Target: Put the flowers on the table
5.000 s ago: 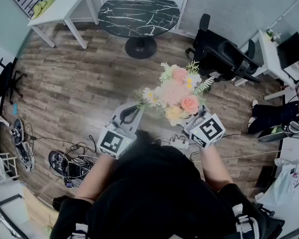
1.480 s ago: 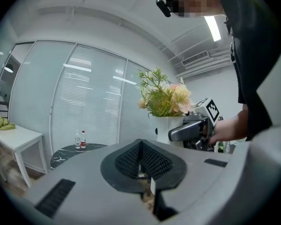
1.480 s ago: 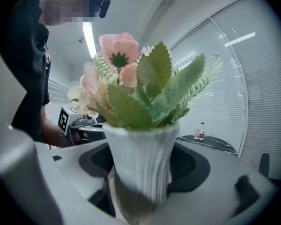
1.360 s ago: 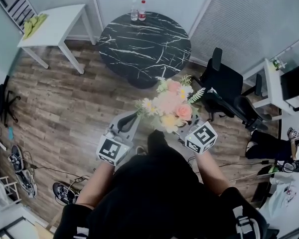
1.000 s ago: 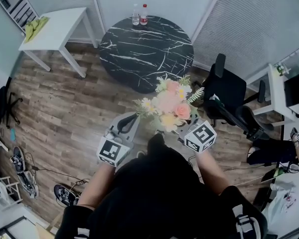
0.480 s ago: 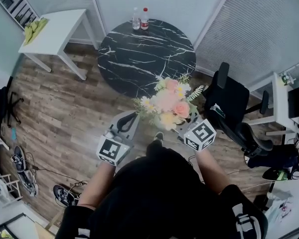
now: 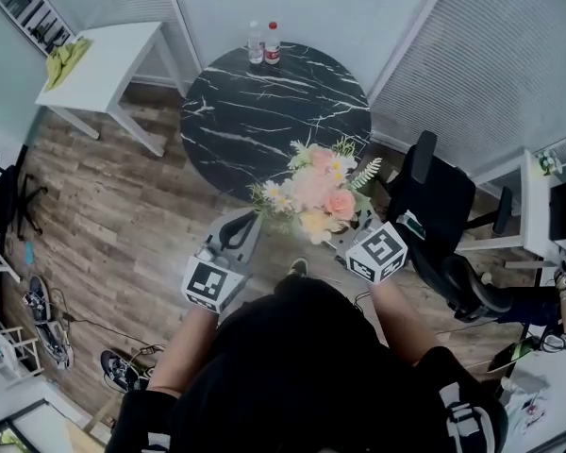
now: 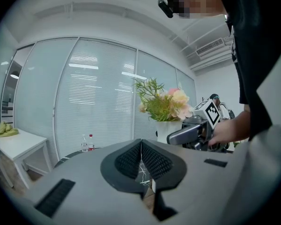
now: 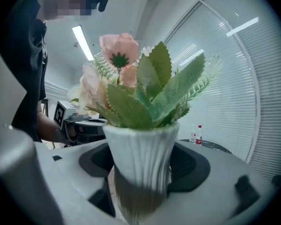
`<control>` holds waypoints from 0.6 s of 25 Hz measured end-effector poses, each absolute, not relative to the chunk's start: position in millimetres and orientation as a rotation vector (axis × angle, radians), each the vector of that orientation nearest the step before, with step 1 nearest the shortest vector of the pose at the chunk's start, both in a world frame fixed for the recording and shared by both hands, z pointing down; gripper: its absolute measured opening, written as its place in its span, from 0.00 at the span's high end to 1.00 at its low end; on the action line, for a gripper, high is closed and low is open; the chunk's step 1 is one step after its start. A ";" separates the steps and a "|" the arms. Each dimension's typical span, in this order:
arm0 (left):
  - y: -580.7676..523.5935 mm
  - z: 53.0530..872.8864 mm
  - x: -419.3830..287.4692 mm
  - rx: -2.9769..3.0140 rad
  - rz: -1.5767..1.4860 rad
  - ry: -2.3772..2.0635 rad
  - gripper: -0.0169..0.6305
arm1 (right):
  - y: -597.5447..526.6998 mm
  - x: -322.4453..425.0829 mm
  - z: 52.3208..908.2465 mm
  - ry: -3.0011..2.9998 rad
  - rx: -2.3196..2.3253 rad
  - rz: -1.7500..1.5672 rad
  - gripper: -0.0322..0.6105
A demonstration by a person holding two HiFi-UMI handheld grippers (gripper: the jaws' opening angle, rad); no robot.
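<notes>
Two grippers, one load.

Right gripper (image 9: 141,170): jaws clamped on the ribbed white vase (image 9: 141,144), low on its body. Flowers (image 7: 316,182) are upright, carried in the air at the near rim of the table (image 7: 255,102), not yet set down.

Left gripper (image 8: 141,159): jaws pressed together with nothing between them, held left of the vase and apart from it.

Hazards, as judged:
- Slip or tilt. One pair of jaws carries a smooth-looking, top-heavy load. A jolt or a loosened squeeze would likely let the vase rotate or drop to the floor (image 7: 113,206).
- Edge placement. Releasing with the base only just over the near rim could leave it overhanging and tip it off.
- Hard landing. Lowering fast onto what looks like stone could chip the vase.
- Snag. Chair (image 7: 443,201) stands just right of the approach, where an elbow could catch it.

Surface: round, black, white-veined, bare save two bottles (image 7: 262,41) at the far rim, well apart from the likely landing spot.

Room: wood floor. Blinds (image 7: 491,55) far and right. White desk (image 7: 104,55) far left, bearing a yellow-green cloth (image 7: 66,57). Cables (image 7: 52,333) near left.
</notes>
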State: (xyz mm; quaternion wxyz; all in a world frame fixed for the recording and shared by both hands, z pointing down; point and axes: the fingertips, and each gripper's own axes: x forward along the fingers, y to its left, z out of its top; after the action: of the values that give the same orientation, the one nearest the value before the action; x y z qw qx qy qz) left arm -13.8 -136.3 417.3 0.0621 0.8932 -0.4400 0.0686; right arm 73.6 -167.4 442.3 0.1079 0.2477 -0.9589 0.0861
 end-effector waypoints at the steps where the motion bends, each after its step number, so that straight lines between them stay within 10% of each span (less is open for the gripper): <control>1: -141.3 417.5 -10.8 2.699 0.207 -1.334 0.95 | -172.4 75.7 442.7 -2.823 0.723 0.253 0.42; 15: -191.2 421.4 13.0 2.678 0.227 -1.392 0.95 | -229.5 100.0 447.9 -2.848 0.683 0.244 0.42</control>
State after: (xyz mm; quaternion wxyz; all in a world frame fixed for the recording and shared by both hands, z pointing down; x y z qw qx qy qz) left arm 13.0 -191.2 421.4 0.0574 0.8833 -0.4592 0.0750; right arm 100.0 -229.5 447.9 0.1012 0.2312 -0.9641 0.0824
